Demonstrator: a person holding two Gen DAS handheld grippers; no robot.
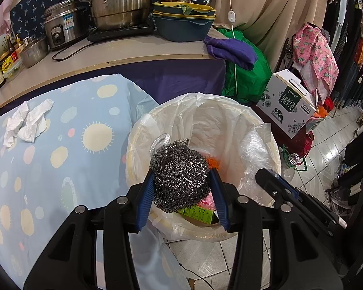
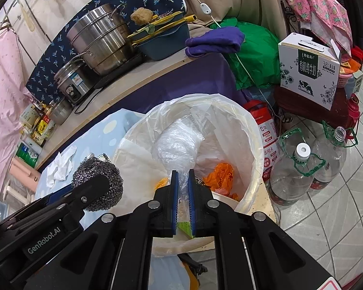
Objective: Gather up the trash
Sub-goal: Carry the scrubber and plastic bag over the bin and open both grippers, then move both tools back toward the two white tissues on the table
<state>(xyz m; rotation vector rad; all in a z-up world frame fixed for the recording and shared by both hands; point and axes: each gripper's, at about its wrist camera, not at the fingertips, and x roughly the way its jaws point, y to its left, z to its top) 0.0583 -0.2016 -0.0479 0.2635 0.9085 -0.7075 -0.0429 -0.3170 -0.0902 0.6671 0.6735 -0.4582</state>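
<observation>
- Left gripper (image 1: 181,183) pinches a steel scourer (image 1: 180,177) between its blue pads; scourer hangs over the mouth of the lined bin (image 1: 232,116), not yet released.
- Right gripper (image 2: 182,183) has its jaws nearly pressed together on a fold of clear plastic wrap (image 2: 176,145), which stands up inside the bin, by its near rim.
- Bin contents visible: orange scrap (image 2: 220,174), green carton (image 1: 197,213), pink item, other plastic. Judgement: collection is well under way.
- Outstanding: crumpled tissue (image 1: 27,123) lies on the spotted cloth (image 1: 72,169) well apart from the bin; it appears to be the only loose trash left there.
- Judgement: present step is the drop of the scourer; the wrap also needs letting go.
- Pose: both grippers tilt steeply downward toward the bin, side by side, left one at the cloth side, right one at the floor side near the bottles (image 2: 300,169).
</observation>
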